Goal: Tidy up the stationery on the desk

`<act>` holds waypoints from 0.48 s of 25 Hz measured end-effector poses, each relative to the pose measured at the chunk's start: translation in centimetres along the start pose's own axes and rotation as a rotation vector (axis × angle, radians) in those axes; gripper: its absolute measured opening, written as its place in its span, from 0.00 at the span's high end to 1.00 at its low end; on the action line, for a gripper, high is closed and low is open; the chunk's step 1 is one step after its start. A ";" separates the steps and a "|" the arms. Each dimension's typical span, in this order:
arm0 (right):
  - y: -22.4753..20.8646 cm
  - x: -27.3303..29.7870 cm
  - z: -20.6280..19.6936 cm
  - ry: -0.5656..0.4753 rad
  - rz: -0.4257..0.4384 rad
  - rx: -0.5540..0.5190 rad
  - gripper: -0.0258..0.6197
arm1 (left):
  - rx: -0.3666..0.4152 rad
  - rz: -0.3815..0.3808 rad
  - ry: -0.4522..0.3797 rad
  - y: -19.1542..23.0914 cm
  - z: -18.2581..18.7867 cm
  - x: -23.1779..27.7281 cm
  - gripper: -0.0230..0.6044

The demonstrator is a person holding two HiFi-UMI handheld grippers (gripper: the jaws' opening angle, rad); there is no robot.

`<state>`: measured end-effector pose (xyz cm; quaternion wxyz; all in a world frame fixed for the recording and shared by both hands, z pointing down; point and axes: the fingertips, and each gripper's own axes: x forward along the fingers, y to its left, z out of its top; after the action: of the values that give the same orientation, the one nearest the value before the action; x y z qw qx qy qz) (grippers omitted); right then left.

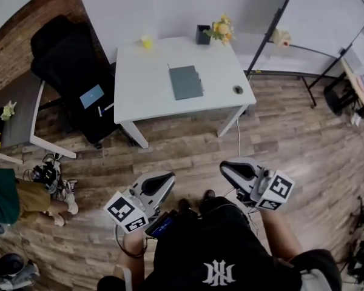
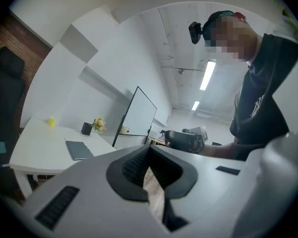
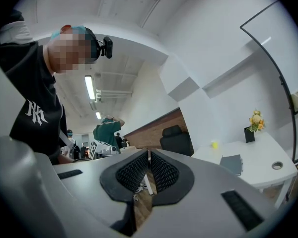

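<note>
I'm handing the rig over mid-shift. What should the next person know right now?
Left claw: shut, empty, held low in front of the body.
Right claw: shut, empty, held the same way.
Things: the white desk stands ahead across bare floor, out of reach. A grey notebook lies mid-desk, a small yellow item and a black flower pot sit at the far edge, and a small round object sits near the right edge.
Done: nothing tidied yet.
Left: walk up and start.
</note>
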<state>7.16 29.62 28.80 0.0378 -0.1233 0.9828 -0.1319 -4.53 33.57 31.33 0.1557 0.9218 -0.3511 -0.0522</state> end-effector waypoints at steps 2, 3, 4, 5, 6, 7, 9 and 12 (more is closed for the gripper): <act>1.1 0.0 0.1 -0.009 0.024 -0.003 0.89 | 0.011 -0.010 0.007 -1.3 -0.1 -0.2 0.96; 1.7 0.1 0.2 -0.015 0.039 -0.012 0.89 | 0.015 -0.013 0.012 -1.9 -0.1 -0.4 0.96; 2.3 0.2 0.4 -0.019 0.055 -0.023 0.90 | 0.018 -0.014 0.016 -2.5 -0.2 -0.5 0.96; 2.8 0.3 0.5 -0.024 0.073 -0.031 0.90 | 0.021 -0.014 0.020 -3.0 -0.1 -0.6 0.96; 3.2 0.3 0.8 -0.029 0.091 -0.035 0.90 | 0.022 -0.013 0.022 -3.4 -0.1 -0.7 0.96; 3.7 0.3 1.0 -0.036 0.109 -0.037 0.91 | 0.024 -0.012 0.024 -3.9 -0.1 -0.7 0.96; 4.3 -0.4 1.5 -0.053 0.134 -0.043 0.91 | 0.032 -0.010 0.035 -4.8 -0.2 -0.5 0.96; 4.9 -2.8 1.4 -0.072 0.145 -0.039 0.91 | 0.048 -0.002 0.054 -6.1 -0.4 0.4 0.96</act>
<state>8.83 34.56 26.27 0.0802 -0.0574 0.9896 -0.1052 -0.31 37.70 29.76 0.1428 0.9268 -0.3469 -0.0189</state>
